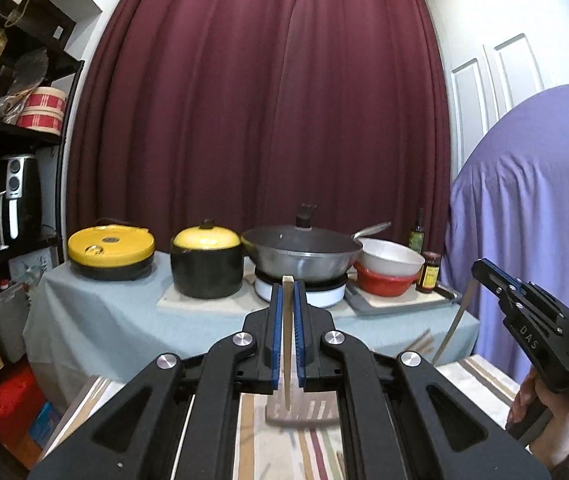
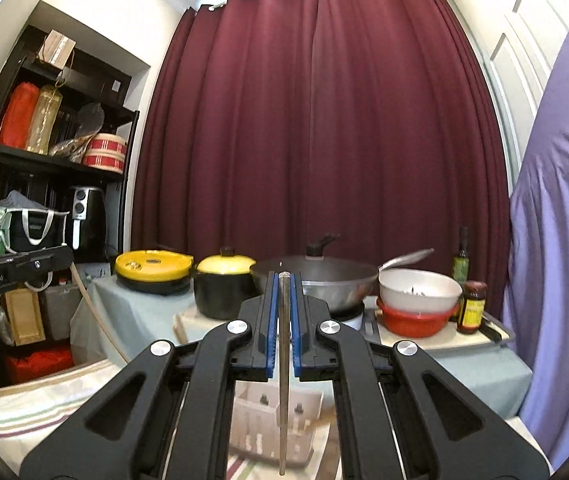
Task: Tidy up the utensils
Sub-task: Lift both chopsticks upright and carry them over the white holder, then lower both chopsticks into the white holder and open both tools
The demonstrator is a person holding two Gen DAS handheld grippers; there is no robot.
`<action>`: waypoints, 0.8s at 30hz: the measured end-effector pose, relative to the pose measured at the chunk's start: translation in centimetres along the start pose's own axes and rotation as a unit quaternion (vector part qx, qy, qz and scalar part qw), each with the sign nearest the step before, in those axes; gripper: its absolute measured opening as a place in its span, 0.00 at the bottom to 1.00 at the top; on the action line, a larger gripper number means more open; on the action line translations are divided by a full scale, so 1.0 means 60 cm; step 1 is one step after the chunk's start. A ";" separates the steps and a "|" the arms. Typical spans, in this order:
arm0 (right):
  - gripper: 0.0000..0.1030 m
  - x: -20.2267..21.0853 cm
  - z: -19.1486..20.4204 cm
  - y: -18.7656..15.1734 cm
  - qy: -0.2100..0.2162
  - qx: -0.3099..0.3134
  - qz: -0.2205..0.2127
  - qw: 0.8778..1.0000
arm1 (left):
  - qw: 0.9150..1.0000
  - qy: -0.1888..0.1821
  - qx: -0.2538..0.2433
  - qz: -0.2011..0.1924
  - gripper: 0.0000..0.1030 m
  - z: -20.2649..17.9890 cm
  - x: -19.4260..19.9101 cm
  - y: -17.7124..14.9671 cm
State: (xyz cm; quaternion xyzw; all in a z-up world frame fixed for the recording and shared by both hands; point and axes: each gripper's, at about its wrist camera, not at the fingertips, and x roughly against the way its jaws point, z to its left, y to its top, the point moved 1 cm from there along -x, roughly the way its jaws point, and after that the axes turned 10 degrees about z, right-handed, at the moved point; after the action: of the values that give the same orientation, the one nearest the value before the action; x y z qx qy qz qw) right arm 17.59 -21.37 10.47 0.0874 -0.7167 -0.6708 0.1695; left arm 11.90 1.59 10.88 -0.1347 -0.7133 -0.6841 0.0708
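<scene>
Wooden spatula [image 1: 286,344] in left gripper [image 1: 287,292] — metal utensil [image 2: 283,360] in right gripper [image 2: 283,280].

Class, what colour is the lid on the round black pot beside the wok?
Yellow lid, with a dark knob; clearest in the left wrist view.

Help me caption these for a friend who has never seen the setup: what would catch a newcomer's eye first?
The dark red curtain filling the back wall strikes first. Below it, yellow-lidded pots and a lidded wok crowd the cloth-covered table. Up close, the left gripper is shut on a wooden spatula, and the right gripper is shut on a slim metal utensil, both hanging blade-down.
</scene>
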 end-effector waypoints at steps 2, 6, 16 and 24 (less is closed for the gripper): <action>0.06 -0.020 -0.006 0.012 0.003 -0.002 -0.007 1.000 | 1.000 -0.001 -0.001 -0.006 0.06 -0.004 -0.014 0.014; 0.06 -0.061 -0.015 0.030 0.004 -0.006 -0.016 1.000 | 1.000 -0.004 -0.003 -0.017 0.06 -0.009 -0.048 0.042; 0.06 -0.156 -0.029 0.025 0.002 -0.011 -0.014 1.000 | 1.000 -0.010 -0.005 0.013 0.06 -0.010 -0.134 0.042; 0.06 -0.215 -0.034 -0.022 0.003 -0.016 0.022 1.000 | 0.998 -0.016 -0.009 0.056 0.06 -0.007 -0.198 0.001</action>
State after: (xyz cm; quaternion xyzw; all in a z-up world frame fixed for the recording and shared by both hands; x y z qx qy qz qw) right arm 30.12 -18.83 7.62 0.0706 -0.7073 -0.6778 0.1880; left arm 23.18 0.05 7.55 -0.1861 -0.6996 -0.6832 0.0958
